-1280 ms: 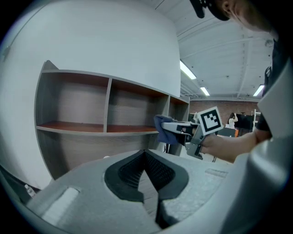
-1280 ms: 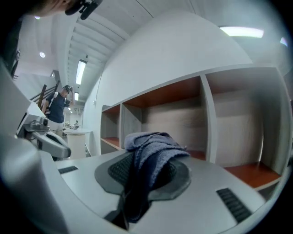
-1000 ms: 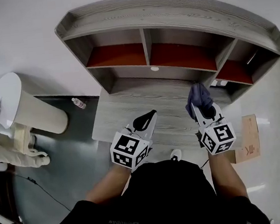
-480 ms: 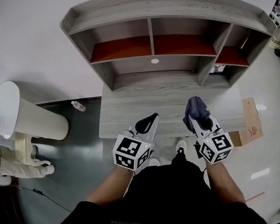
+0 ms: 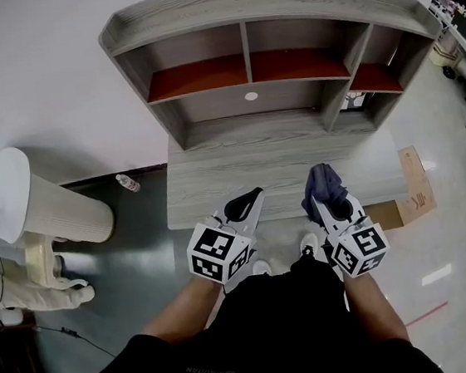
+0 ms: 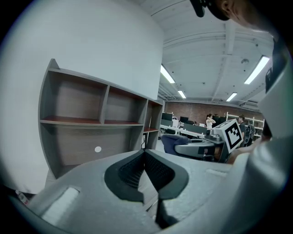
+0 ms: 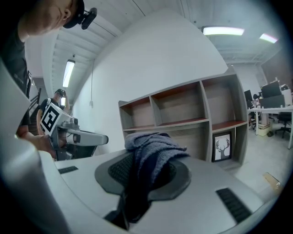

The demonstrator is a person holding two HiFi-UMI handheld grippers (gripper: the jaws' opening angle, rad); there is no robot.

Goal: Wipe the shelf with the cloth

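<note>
A grey wooden shelf unit (image 5: 264, 19) with red-brown boards stands on a desk (image 5: 274, 177) against the white wall; it also shows in the left gripper view as the shelf (image 6: 96, 121) and in the right gripper view as the shelf (image 7: 183, 114). My right gripper (image 5: 328, 196) is shut on a blue-grey cloth (image 5: 322, 184), bunched between its jaws as the cloth (image 7: 151, 151), and hangs over the desk's near edge. My left gripper (image 5: 246, 204) is shut with nothing in it, short of the desk edge.
A small framed deer picture (image 7: 222, 146) stands in the shelf's lower right bay. A white round side table (image 5: 25, 197) and a small bottle (image 5: 127, 183) sit at the left. A cardboard piece (image 5: 414, 194) lies on the floor at right.
The view has drawn back from the desk: both grippers now sit nearer its front edge, and the shelf looks farther away. The cloth stays held in the right gripper.
</note>
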